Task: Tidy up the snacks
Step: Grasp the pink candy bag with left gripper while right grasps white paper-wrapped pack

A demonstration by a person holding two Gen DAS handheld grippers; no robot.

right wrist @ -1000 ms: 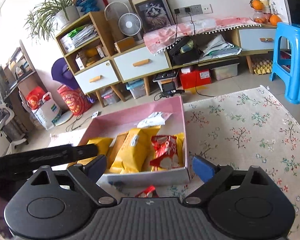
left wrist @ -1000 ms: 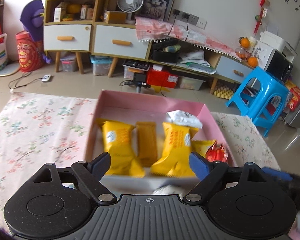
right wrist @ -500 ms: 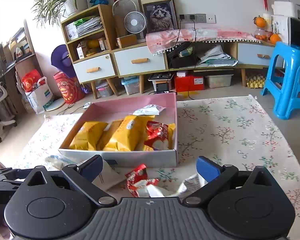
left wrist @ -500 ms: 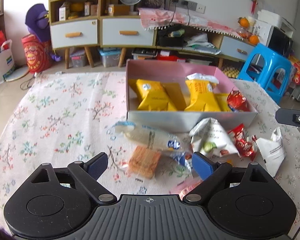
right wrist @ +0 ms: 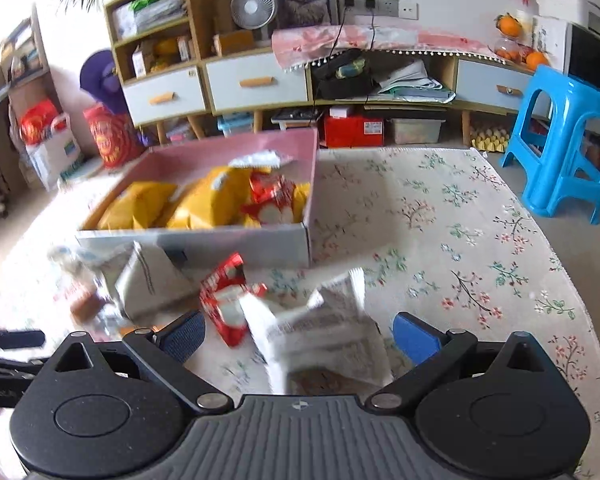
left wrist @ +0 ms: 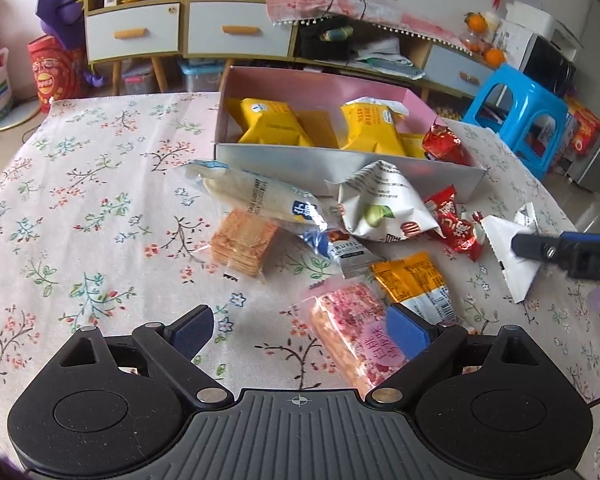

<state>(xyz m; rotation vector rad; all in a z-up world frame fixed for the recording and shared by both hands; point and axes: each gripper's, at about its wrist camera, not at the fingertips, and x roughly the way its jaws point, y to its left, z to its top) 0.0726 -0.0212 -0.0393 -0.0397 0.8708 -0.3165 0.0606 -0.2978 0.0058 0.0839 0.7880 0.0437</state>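
Observation:
A pink-lined box [left wrist: 300, 160] holds several yellow packets [left wrist: 272, 124] and a red one. Loose snacks lie in front of it: a long white packet [left wrist: 260, 196], a cracker pack [left wrist: 242, 240], a white-and-green bag [left wrist: 380, 204], a red packet [left wrist: 454, 222], an orange packet [left wrist: 412, 280]. My left gripper [left wrist: 300, 332] is open low over the cloth, with a pink packet [left wrist: 348, 320] lying by its right finger. My right gripper [right wrist: 299, 336] is open, and a white crumpled packet [right wrist: 324, 328] lies between its fingers, not pressed. The box [right wrist: 220, 244] stands beyond it, a red packet [right wrist: 224, 300] to the left.
A floral cloth [left wrist: 100, 200] covers the table, whose edge curves away on the right. A blue stool [right wrist: 564, 140] stands past that edge. Drawer cabinets [right wrist: 256, 80] and floor clutter line the far wall. The right gripper's finger [left wrist: 560, 250] reaches in over a white triangular packet [left wrist: 508, 268].
Both grippers have drawn back from over the box and sunk toward the near cloth. The loose snacks in front of the box have come into view, and both pairs of jaws stand slightly wider.

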